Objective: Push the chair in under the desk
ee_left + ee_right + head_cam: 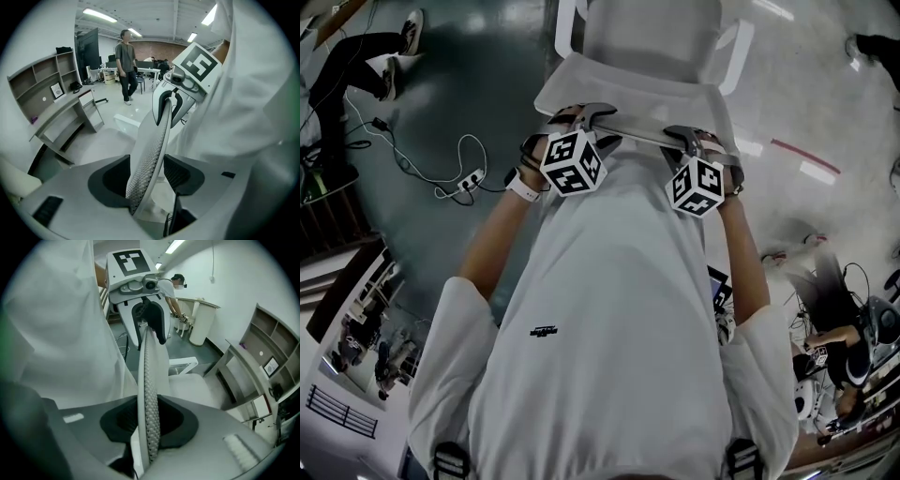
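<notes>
The right claw (149,420) is clamped on the top rim of the chair (637,84) back, with a pad pressed against the mesh from each side. The left claw (146,173) straddles the same rim further left. Its jaws are spread wide and the mesh stands loose between the pads. Both claws sit close against the person's white shirt (609,309).

Past the rim, the seat (647,28) and 2 white armrests (736,56) point away from the person. Bare floor (469,94) lies open on both sides of them. On the left a corded power strip (467,180) lies on the floor, well apart from the chair. On the right a red tape strip (806,157) is also well clear of it.

Ahead, the grey desk (58,110) stands against the wall, with shelves (42,77) above it. The seat's front edge is near the desk's front edge but not under it, and floor shows between them.

Farther off, 1 person (125,63) stands in the open aisle. Another stands (171,289) beside a white cylinder (202,324).
</notes>
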Demonstrator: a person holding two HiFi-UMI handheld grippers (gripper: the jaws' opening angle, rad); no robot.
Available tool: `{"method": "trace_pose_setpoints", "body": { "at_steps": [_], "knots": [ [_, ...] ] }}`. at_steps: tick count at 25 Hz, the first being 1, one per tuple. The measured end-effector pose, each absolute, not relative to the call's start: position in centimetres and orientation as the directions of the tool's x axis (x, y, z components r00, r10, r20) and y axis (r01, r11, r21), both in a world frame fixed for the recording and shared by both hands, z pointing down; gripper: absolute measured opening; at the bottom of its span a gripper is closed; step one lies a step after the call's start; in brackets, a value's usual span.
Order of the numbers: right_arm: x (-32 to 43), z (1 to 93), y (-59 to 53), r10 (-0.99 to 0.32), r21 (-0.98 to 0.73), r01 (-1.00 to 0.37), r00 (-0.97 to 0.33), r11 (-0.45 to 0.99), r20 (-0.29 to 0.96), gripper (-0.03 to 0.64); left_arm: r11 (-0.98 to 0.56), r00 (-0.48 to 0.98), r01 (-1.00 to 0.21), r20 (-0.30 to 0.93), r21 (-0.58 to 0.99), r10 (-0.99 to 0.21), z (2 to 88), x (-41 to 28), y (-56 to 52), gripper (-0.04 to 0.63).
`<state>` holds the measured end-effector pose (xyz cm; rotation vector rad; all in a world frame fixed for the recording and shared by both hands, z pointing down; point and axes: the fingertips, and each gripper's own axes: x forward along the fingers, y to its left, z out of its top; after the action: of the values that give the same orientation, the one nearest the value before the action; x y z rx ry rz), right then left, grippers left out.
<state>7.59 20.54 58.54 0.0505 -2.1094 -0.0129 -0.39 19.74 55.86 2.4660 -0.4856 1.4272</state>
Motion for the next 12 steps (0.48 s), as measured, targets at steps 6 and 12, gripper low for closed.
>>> {"method": "trace_pose_setpoints", "body": {
  "at_steps": [6,12],
  "knots": [
    [7.9,58.7,20.7,-0.041,0.031,-0.028,-0.514,0.999,0.857,0.094,-0.938,0.394,-0.345,0.91,0.017,-0.128,56.8,-0.4,20.1,0.198],
    [8.0,58.7,20.4,-0.054,0.041,-0.038,-0.512,0.998,0.857,0.097,-0.967,0.353,-0.253,0.928,-0.027,-0.119,57.2,-0.4,20.4,0.131]
  ]
}}
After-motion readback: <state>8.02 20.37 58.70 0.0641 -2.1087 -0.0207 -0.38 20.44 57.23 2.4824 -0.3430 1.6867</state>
